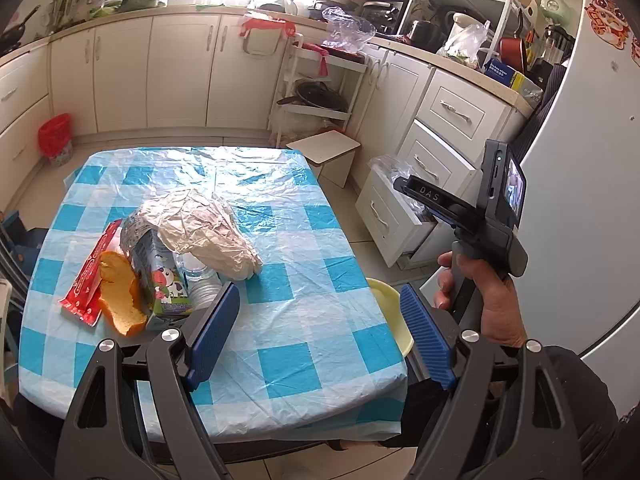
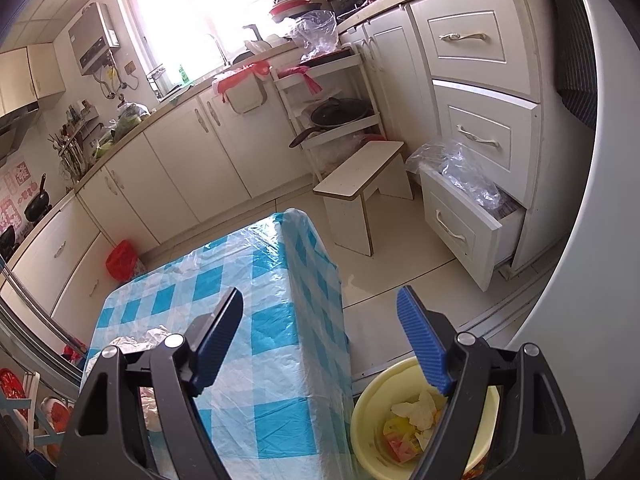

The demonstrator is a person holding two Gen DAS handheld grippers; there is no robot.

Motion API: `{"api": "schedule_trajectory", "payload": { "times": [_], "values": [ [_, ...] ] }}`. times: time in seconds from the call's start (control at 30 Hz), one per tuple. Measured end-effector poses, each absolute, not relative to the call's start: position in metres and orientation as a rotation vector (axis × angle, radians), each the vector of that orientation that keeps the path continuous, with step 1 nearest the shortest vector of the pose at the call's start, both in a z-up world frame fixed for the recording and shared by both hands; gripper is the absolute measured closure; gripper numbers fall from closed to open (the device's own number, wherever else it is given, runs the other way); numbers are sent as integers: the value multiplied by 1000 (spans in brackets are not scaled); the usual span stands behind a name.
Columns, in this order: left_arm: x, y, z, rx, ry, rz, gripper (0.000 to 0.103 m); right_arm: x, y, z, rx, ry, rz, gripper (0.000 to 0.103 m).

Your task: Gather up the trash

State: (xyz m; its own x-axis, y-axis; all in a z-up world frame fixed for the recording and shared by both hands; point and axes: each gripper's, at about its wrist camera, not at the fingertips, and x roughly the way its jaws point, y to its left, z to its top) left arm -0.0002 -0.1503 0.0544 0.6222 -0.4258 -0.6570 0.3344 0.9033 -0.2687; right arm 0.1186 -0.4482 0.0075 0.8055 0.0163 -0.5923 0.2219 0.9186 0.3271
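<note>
Left wrist view shows crumpled paper (image 1: 208, 232), a milk carton (image 1: 160, 276), orange peel (image 1: 120, 296) and a red wrapper (image 1: 92, 276) heaped on the checked plastic tablecloth (image 1: 304, 288), just ahead of the wide-open left gripper (image 1: 320, 320). Only the right wrist view looks into the yellow basin (image 2: 368, 412) of scraps beside the table, under the right gripper (image 2: 320, 340), also spread open and empty.

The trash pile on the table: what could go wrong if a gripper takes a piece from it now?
1. The crumpled paper lies on top of the milk carton and a plastic bottle, so pulling one may drag the others.
2. The yellow bin stands below the table edge; a loosely held piece could miss it.
</note>
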Motion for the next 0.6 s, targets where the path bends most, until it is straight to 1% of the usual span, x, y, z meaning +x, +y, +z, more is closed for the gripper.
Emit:
{"api": "schedule_trajectory", "payload": {
  "times": [0.6],
  "values": [
    [-1,-145,53,-121,788,-430,24,120,-447,7,385,631,-109,27]
  ]
}}
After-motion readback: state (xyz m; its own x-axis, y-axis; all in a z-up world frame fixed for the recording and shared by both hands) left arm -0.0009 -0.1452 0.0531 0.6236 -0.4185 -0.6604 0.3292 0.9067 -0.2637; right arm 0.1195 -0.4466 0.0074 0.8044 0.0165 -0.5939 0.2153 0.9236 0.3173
